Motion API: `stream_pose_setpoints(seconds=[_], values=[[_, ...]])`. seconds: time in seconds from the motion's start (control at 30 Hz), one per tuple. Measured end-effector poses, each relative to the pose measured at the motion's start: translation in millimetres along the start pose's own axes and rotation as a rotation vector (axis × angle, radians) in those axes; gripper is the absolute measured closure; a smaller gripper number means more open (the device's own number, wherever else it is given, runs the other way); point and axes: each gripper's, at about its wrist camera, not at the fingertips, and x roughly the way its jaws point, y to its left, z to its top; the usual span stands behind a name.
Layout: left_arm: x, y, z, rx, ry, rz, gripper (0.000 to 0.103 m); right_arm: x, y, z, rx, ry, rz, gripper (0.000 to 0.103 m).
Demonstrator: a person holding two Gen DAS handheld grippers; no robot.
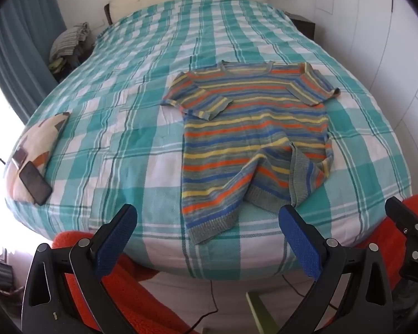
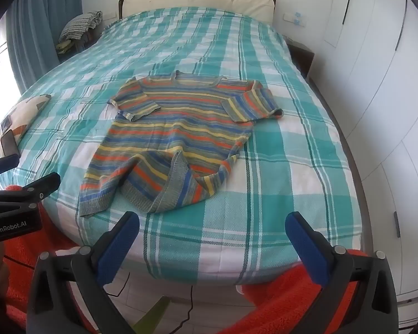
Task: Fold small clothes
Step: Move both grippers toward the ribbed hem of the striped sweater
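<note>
Both tongs wide and empty above a striped knit sweater, hem rumpled, on the checked bedspread.

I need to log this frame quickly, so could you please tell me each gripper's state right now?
Left gripper: open, holding nothing.
Right gripper: open, holding nothing.

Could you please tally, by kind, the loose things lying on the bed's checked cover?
Striped knitted top: 1
Patterned cushion: 1
Dark phone on the cushion: 1
Small flat item beside the phone, too unclear to name: 1
Total: 4
</note>
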Motion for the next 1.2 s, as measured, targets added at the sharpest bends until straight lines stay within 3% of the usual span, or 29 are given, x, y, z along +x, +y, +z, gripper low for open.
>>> stream_pose_setpoints(seconds=[0.33,1.2], values=[[4,8,-6,0.001,0.016,0.020,0.001,1,0,1,0.010,0.004,0.002,0.000],[16,3,-10,0.011,0.030,0.062,0.001,3,0,7,-0.025,0.052,-0.196,0.000]])
